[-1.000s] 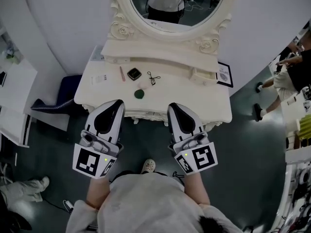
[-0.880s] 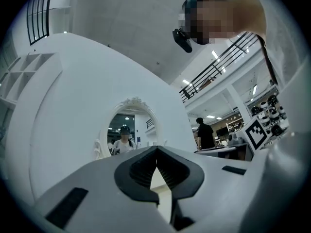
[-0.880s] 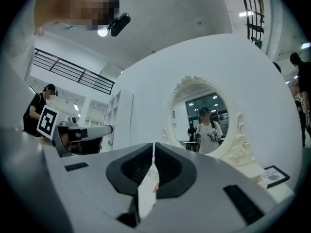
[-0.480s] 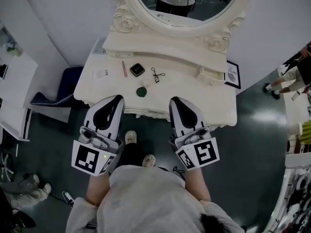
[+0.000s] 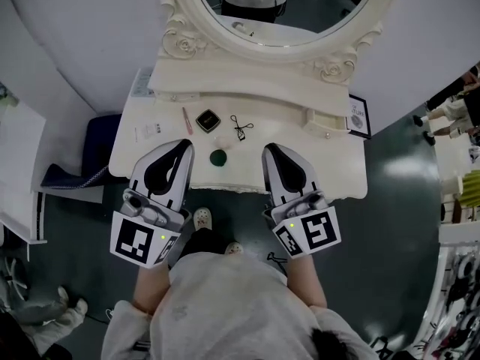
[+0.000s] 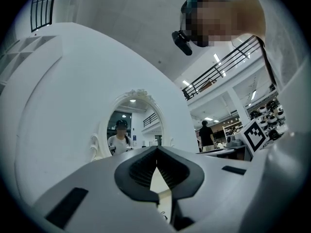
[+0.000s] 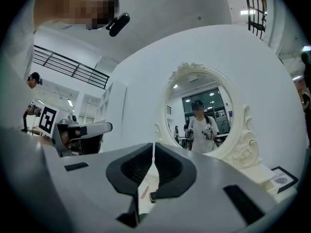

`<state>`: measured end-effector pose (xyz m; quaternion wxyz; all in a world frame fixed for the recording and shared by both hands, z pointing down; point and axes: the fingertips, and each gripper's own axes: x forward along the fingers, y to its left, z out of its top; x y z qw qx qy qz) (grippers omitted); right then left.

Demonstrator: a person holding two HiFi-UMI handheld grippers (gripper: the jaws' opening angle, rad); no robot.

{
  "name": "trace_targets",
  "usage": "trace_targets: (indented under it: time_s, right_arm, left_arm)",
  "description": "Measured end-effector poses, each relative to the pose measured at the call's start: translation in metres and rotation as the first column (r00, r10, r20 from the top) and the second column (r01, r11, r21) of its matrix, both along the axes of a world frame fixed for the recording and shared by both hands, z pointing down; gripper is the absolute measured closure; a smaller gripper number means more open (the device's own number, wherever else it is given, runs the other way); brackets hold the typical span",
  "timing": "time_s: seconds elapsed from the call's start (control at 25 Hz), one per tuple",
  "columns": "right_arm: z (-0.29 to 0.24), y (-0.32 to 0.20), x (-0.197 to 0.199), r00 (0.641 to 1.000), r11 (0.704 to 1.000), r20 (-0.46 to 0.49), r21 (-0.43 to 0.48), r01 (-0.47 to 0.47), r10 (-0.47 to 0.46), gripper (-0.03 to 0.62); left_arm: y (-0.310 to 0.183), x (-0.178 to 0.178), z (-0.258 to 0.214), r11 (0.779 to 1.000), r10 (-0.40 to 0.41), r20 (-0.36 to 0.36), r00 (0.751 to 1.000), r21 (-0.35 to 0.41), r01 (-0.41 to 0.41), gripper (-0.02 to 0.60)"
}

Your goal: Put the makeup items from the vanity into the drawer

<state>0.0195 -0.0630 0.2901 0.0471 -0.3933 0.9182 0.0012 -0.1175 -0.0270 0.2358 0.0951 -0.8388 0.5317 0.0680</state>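
On the white vanity top (image 5: 315, 167) lie a pink stick (image 5: 187, 120), a black square compact (image 5: 207, 120), a black eyelash curler (image 5: 240, 127) and a dark green round item (image 5: 218, 157). A small drawer with a knob (image 5: 323, 121) juts from the raised shelf at the right. My left gripper (image 5: 185, 145) hovers over the front left of the top, just left of the green item, shut and empty. My right gripper (image 5: 270, 150) hangs over the front right, also shut and empty. Through the right jaws I glimpse the pink stick (image 7: 145, 192) and the compact (image 7: 153, 196).
An oval mirror (image 5: 281, 6) in an ornate frame stands behind the shelf. A framed card (image 5: 358, 115) leans at the far right and a printed white card (image 5: 152, 130) lies at the left. A dark blue seat (image 5: 94, 152) stands left of the vanity. People are at the right edge.
Both grippers have advanced side by side from the vanity's front edge to over its top. The jaws stay shut. The items have not moved.
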Motion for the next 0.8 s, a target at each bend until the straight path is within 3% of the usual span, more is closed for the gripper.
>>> trace_targets:
  time_s: [0.4,0.8]
  right_arm:
    - [0.013,-0.045,-0.029,0.998,0.998,-0.03,-0.032,-0.059,0.058,0.568]
    - [0.051,-0.081,-0.046,0.988,0.985,-0.104,-0.123,-0.124,0.112,0.567]
  left_arm:
    - [-0.056,-0.027,0.011,0.997,0.07,-0.002,0.998,-0.021,-0.07,0.566]
    - [-0.097,-0.043,0.028,0.989,0.137,-0.007,0.991,-0.049,-0.137,0.566]
